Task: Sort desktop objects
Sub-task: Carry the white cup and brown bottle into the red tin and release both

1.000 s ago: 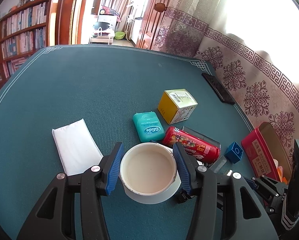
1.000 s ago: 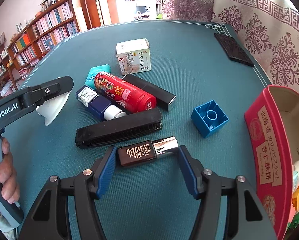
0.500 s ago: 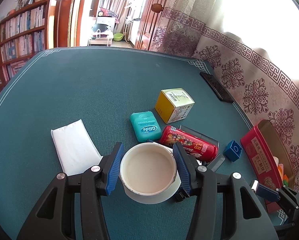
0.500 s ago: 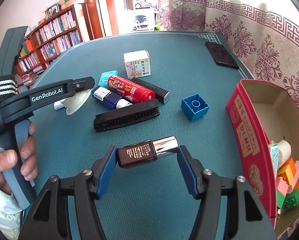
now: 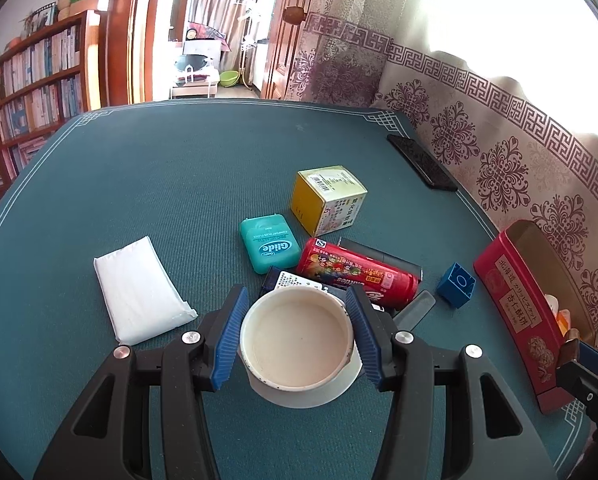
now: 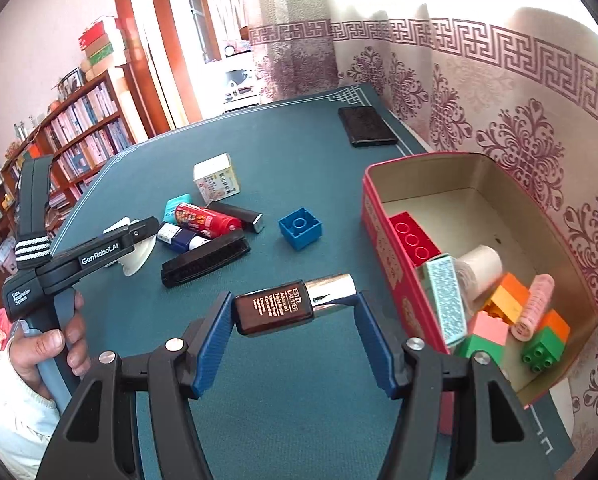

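My right gripper [image 6: 295, 316] is shut on a brown cosmetic bottle [image 6: 275, 307] with a silver cap, held crosswise above the green table, just left of the red tin box [image 6: 383, 240]. The box holds toy bricks and small rolls. My left gripper [image 5: 297, 324] is shut on a white round cup [image 5: 299, 344], its rim between the blue pads. Beyond it lie a red snack tube [image 5: 359, 274], a teal floss case [image 5: 269, 242], a yellow carton [image 5: 327, 198] and a blue brick [image 5: 455, 285]. The left gripper's body [image 6: 99, 254] shows in the right wrist view.
A white tissue pack [image 5: 139, 288] lies at the left. A black phone [image 6: 365, 126] rests near the table's far right edge by the patterned curtain. A black comb [image 6: 205, 262] and a black bar [image 6: 239, 214] lie in the pile. A person's hand [image 6: 47, 350] grips the left handle.
The right gripper rose and swung right with the bottle, bringing the red tin's inside into full view. The left gripper kept its place with the cup.
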`<state>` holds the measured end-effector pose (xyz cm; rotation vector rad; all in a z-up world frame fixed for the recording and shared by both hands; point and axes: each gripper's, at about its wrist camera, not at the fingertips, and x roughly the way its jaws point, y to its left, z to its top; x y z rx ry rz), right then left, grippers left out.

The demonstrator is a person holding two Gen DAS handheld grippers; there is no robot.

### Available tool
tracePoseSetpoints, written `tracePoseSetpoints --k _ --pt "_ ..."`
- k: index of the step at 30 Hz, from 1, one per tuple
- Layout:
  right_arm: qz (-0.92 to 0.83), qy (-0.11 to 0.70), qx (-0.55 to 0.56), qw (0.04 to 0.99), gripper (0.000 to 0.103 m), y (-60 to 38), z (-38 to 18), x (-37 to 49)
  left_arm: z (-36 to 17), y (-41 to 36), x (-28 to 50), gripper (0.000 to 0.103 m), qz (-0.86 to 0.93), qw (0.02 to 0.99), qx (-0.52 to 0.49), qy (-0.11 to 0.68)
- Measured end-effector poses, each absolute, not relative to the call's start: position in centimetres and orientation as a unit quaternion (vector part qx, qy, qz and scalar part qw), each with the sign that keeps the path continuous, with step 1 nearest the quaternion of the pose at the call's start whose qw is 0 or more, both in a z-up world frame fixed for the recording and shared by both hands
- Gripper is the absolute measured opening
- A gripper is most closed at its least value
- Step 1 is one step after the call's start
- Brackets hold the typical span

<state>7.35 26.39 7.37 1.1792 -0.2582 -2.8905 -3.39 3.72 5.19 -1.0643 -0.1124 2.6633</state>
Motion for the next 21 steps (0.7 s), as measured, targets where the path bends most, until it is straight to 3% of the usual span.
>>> tracePoseSetpoints --k 21 --pt "-0.923 -0.131 0.343 -0.111 0.066 38.1 7.4 12.1 8.3 12.2 0.2 0.054 0.911 0.207 -0.357 0.005"
